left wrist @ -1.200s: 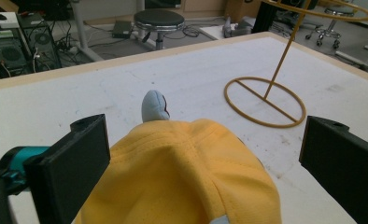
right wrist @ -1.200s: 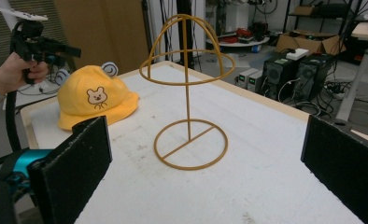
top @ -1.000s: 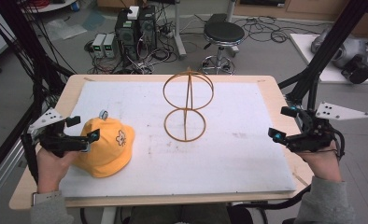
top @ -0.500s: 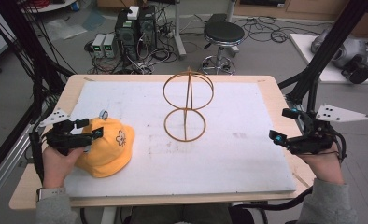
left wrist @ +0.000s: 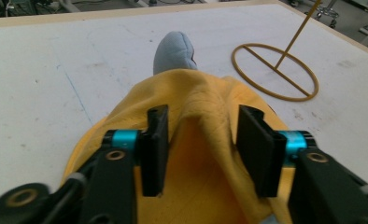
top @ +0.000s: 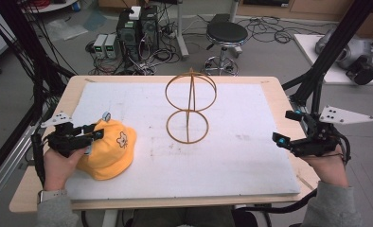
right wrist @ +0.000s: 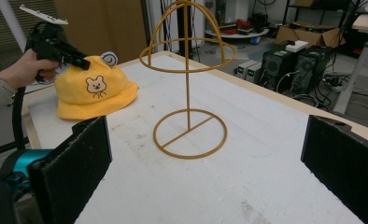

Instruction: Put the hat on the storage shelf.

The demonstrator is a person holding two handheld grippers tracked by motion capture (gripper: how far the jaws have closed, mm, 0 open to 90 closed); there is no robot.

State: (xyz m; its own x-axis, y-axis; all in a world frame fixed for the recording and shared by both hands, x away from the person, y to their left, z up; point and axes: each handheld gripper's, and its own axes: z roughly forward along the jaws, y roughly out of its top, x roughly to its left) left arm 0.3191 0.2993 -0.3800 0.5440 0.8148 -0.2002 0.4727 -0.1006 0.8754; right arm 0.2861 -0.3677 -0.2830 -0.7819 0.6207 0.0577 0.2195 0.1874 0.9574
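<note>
A yellow bucket hat (top: pixel 112 152) with a bear patch and a small grey ear (top: pixel 106 116) lies at the table's front left. My left gripper (top: pixel 93 133) sits low on its left side. In the left gripper view its jaws stand apart, open, with a raised fold of the yellow hat (left wrist: pixel 196 93) between my left gripper's (left wrist: pixel 203 122) pads. A gold wire hat stand (top: pixel 189 111) is upright mid-table, bare. My right gripper (top: pixel 285 126) hovers open at the table's right edge, facing the hat stand (right wrist: pixel 187 93) and the hat (right wrist: pixel 95 88).
A white cover (top: pixel 251 142) lies over the wooden table. Black frame poles (top: pixel 322 71) rise at both sides. A stool (top: pixel 226 35) and computer boxes (top: pixel 137 26) with cables stand on the floor beyond the far edge.
My left gripper has shifted a little right and forward onto the hat's left side. The right gripper and the stand have stayed put.
</note>
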